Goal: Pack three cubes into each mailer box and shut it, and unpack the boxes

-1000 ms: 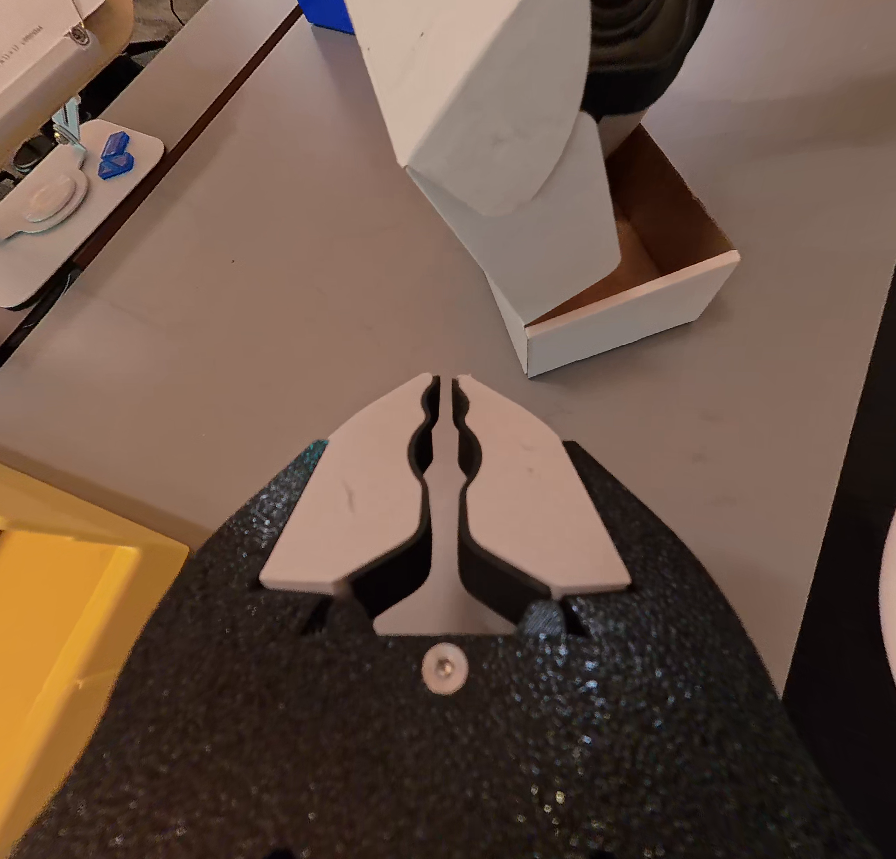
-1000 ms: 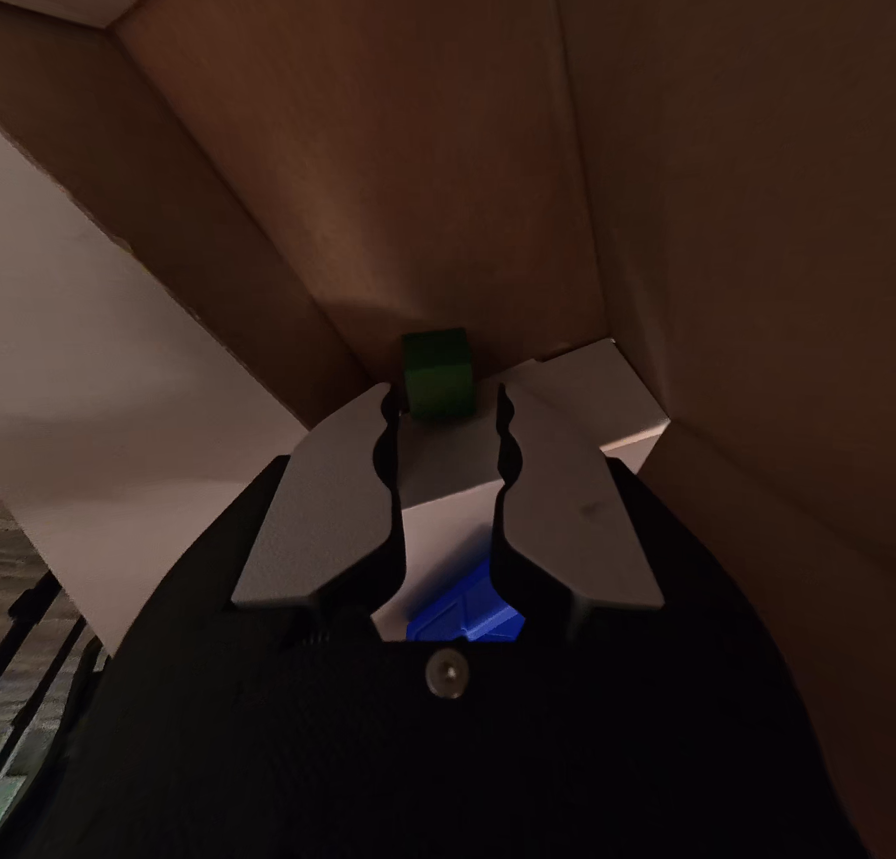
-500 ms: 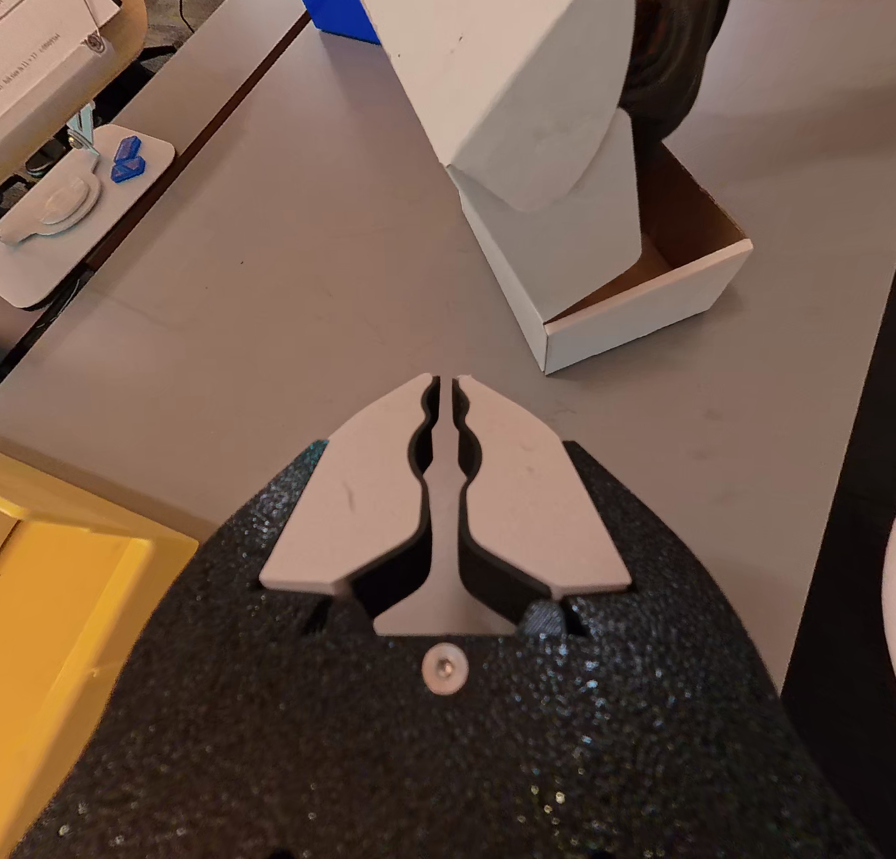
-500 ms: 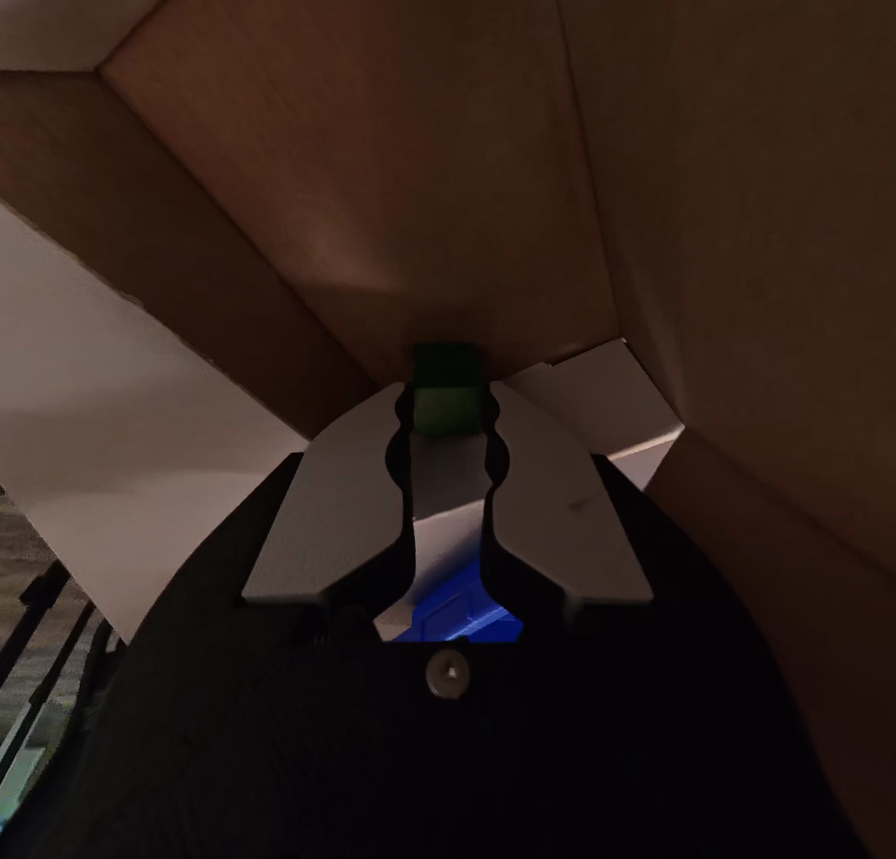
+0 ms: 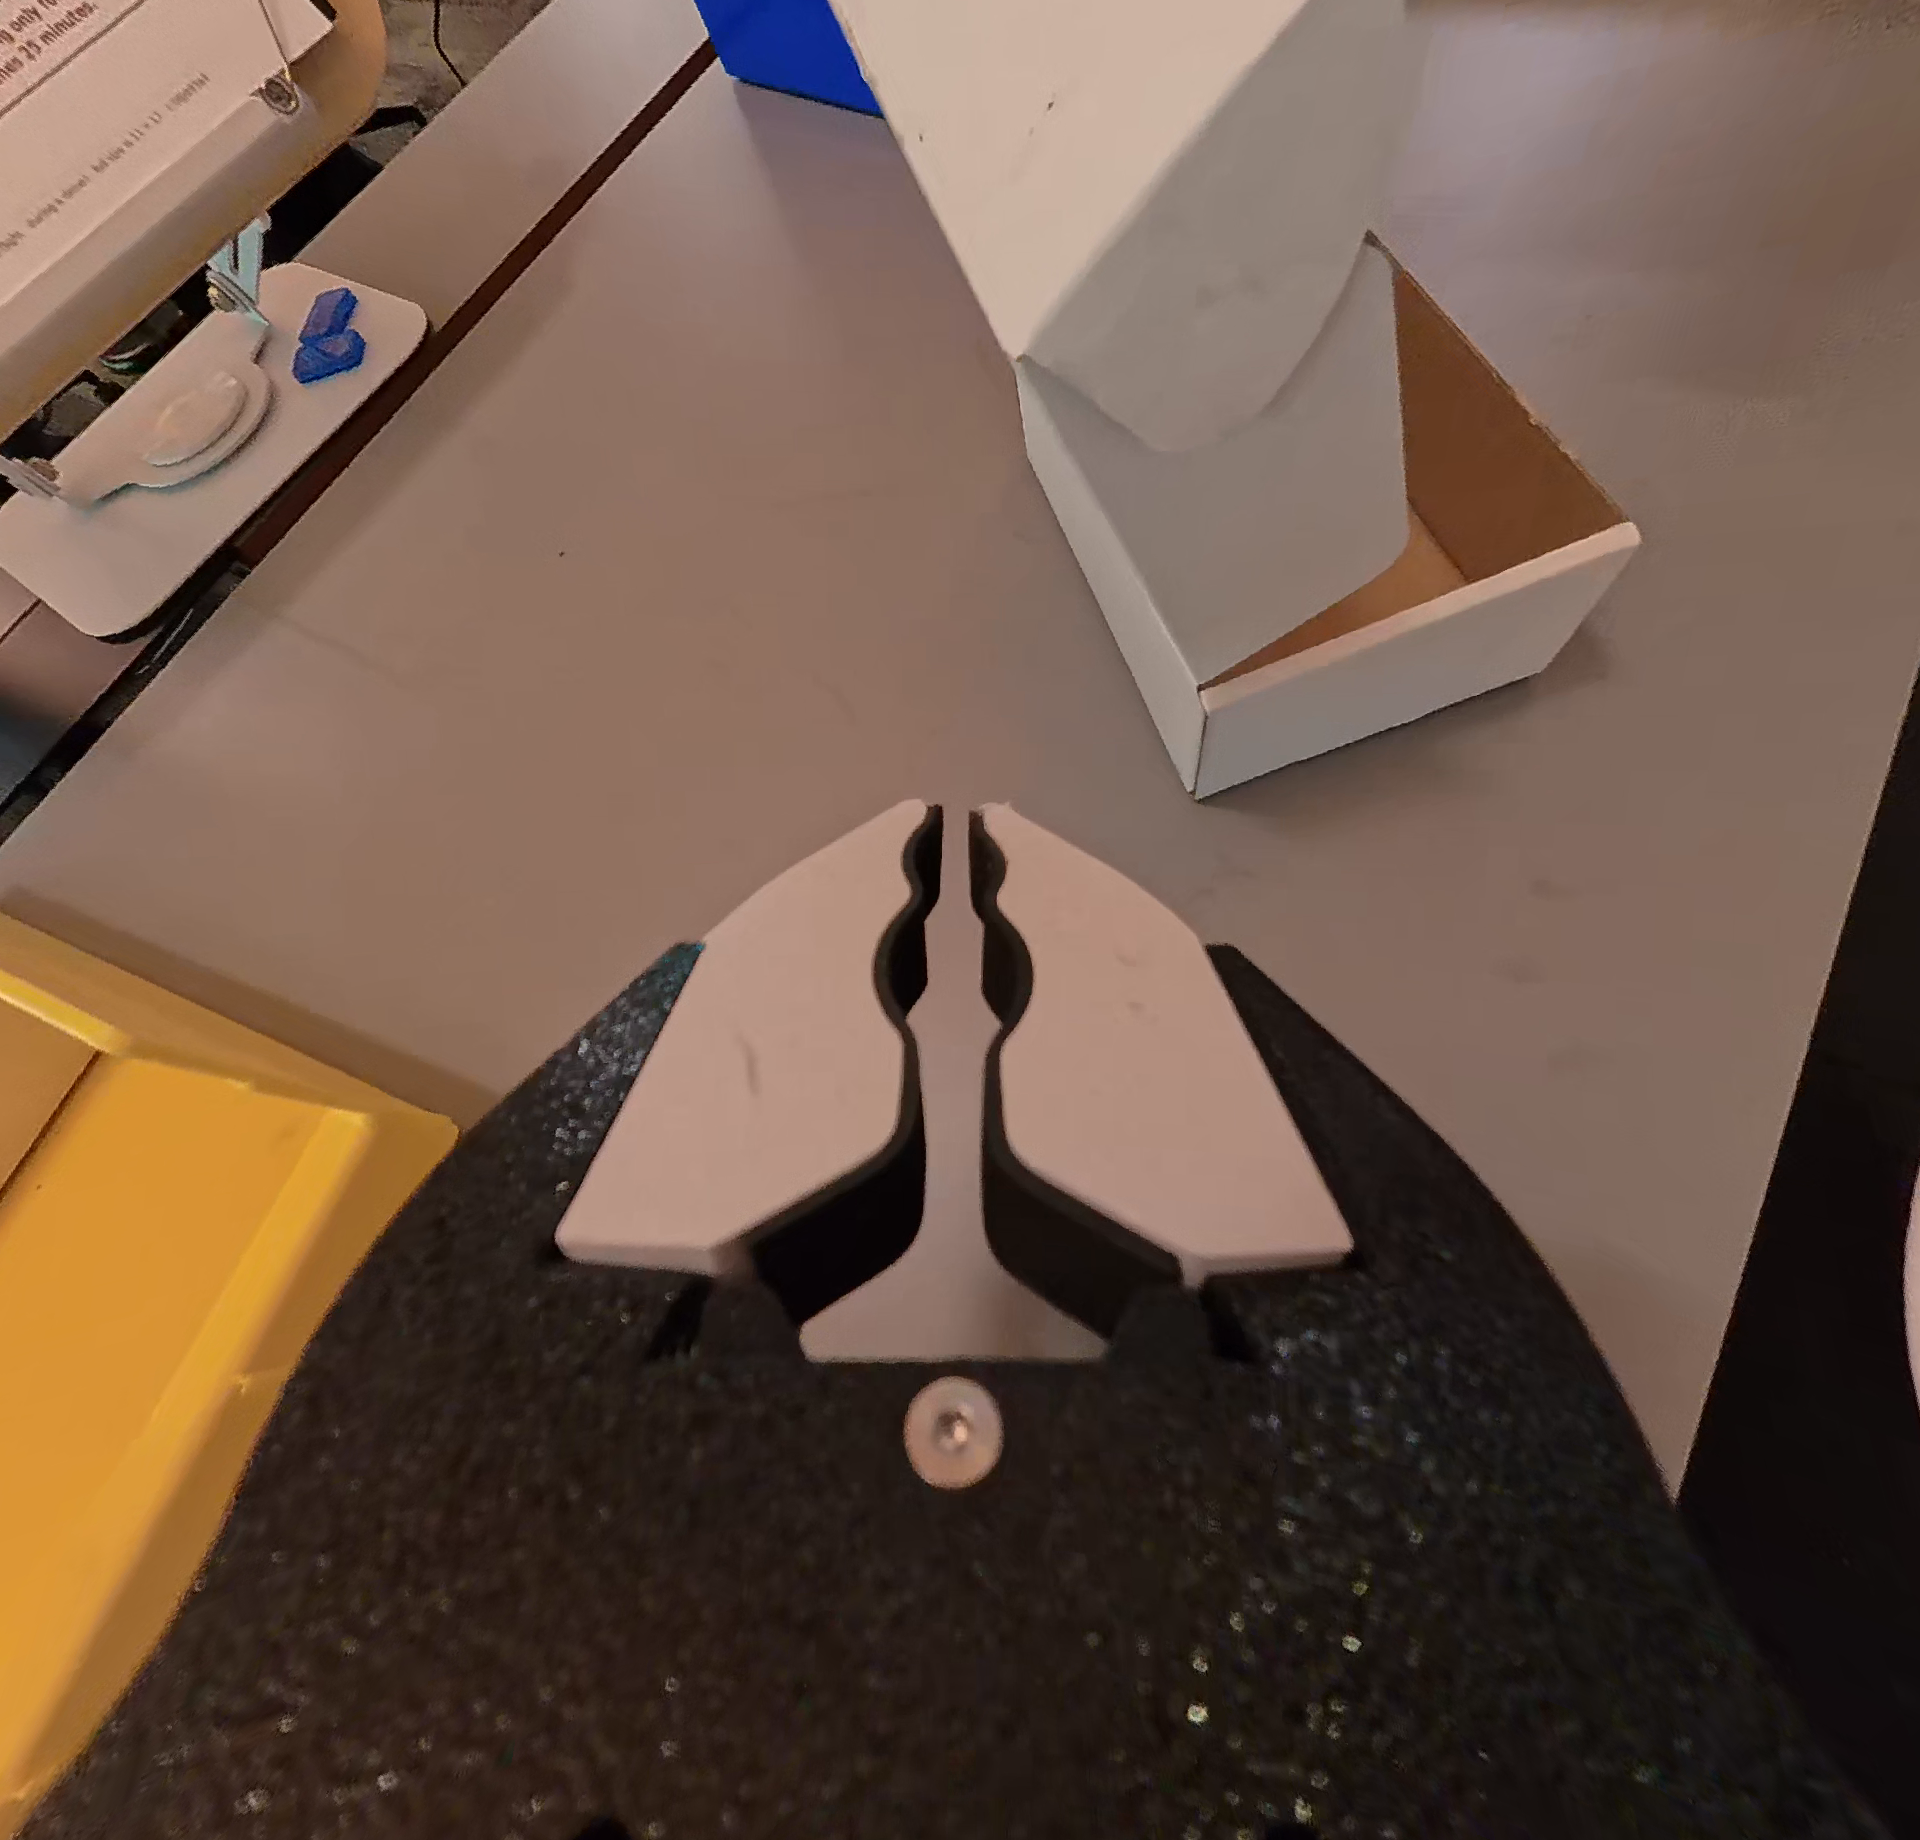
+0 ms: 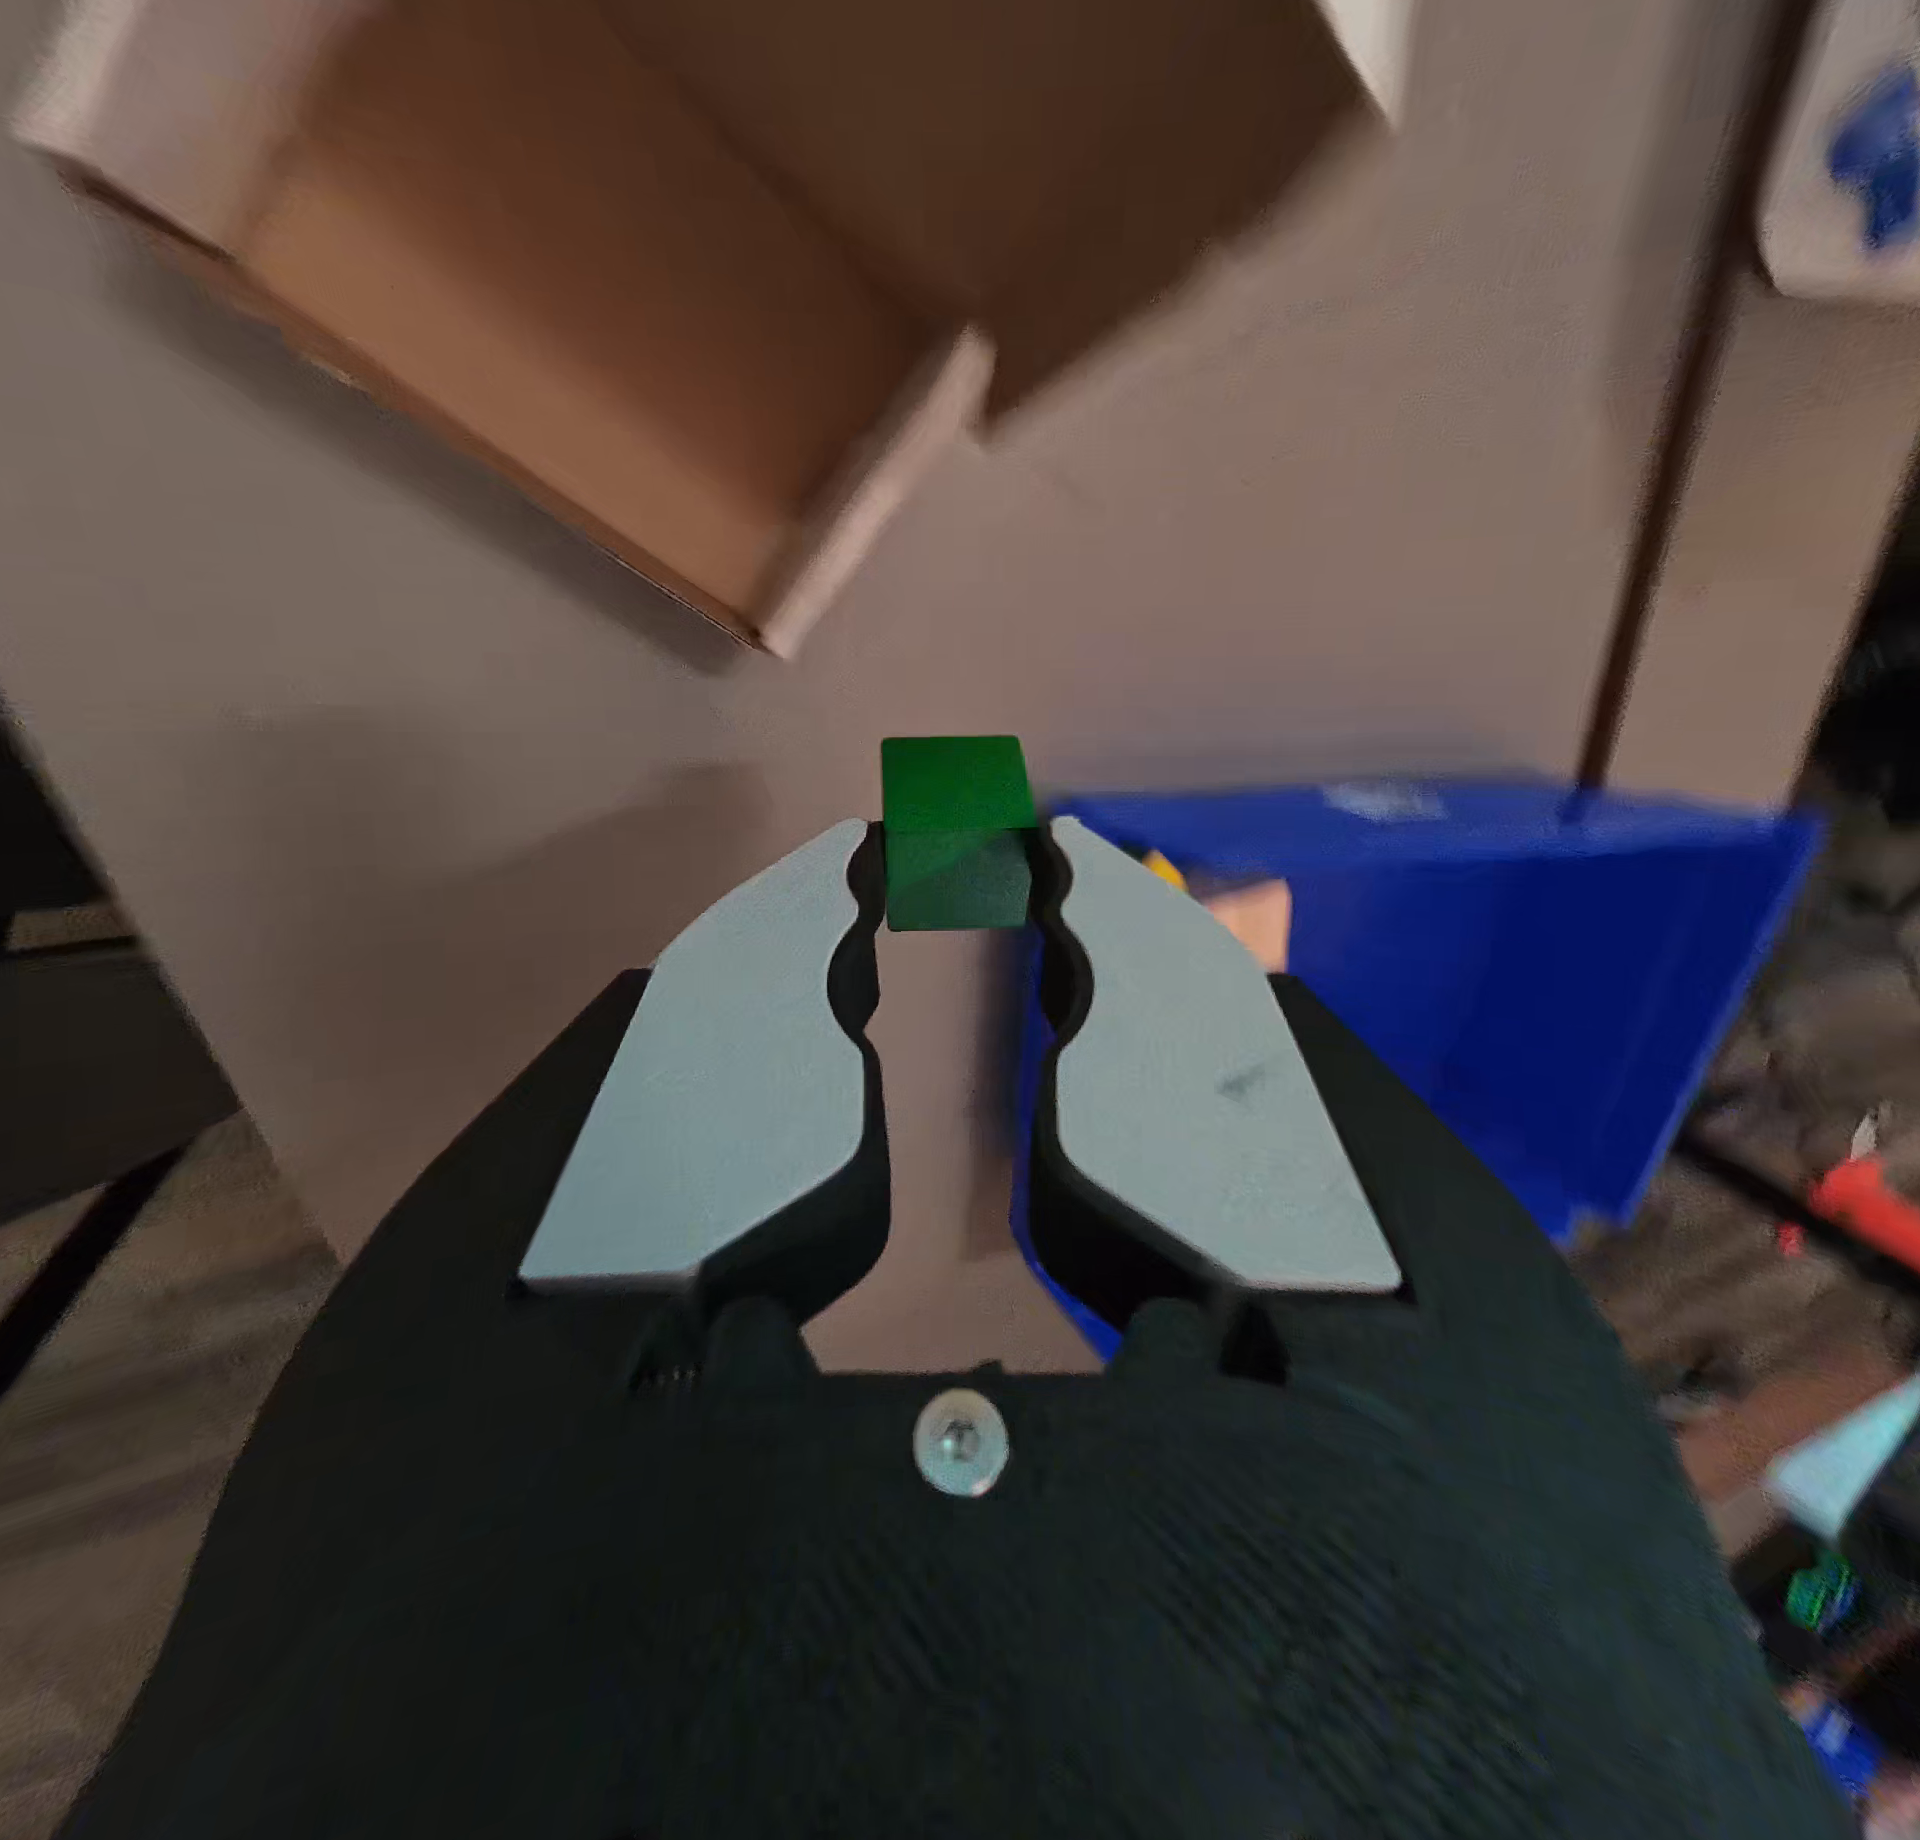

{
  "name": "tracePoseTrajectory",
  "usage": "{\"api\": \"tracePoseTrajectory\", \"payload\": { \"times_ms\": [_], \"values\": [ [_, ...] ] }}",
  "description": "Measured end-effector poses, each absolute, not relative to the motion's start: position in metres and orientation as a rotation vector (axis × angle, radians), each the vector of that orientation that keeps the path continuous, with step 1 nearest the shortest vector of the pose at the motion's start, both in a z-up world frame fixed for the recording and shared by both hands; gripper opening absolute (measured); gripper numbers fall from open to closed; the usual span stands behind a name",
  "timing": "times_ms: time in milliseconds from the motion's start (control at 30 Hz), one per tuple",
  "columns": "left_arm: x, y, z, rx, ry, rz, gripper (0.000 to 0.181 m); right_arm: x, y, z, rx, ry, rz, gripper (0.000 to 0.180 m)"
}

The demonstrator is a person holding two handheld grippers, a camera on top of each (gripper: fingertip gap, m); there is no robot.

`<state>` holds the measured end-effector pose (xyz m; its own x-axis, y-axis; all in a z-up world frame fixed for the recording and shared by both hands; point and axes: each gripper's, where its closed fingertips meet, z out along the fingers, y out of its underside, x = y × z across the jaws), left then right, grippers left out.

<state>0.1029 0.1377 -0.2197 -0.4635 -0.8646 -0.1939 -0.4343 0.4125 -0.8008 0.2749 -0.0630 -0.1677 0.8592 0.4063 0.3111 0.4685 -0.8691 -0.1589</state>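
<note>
- Green cube [image 6: 956, 834] pinched between the tips of my right gripper [image 6: 958, 840], held above the grey table [image 6: 416, 803].
- Blue bin [image 6: 1455, 959] just beyond; open mailer box [image 6: 623, 263] farther ahead, blurred.
- My left gripper [image 5: 955, 822] nearly closed, empty, over the table, mailer box [image 5: 1299, 543] ahead-right.

A grey table [image 5: 644, 585] bears an open white mailer box [image 5: 1351, 647].

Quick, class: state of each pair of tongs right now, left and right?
Left tongs: closed, holding nothing, above the grey table.
Right tongs: closed on the green cube.
</note>
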Motion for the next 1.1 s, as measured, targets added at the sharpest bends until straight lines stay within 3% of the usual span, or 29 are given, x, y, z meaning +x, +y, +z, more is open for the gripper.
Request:
{"api": "tracePoseTrajectory", "payload": {
  "times_ms": [33,133,400,933,1100],
  "values": [
    [0.103,0.138,-0.219,-1.098,2.063,-0.918,0.004,0.298,-0.074,-0.163,-2.82,-0.543,-0.474,0.027],
    [0.103,0.138,-0.22,-1.1,2.064,-0.918,0.004,0.373,-0.117,-0.16,-2.862,-0.063,-0.725,0.027],
    [0.104,0.136,-0.224,-1.101,2.076,-0.906,0.004,0.437,-0.18,-0.216,-2.796,0.639,-0.597,0.027],
    [0.106,0.134,-0.234,-1.108,2.107,-0.883,0.004,0.435,-0.133,-0.26,-2.841,0.563,-0.418,0.028],
    [0.103,0.138,-0.228,-1.111,2.086,-0.892,0.004,0.43,-0.135,-0.267,-2.889,0.562,-0.435,0.035]
  ]
}}
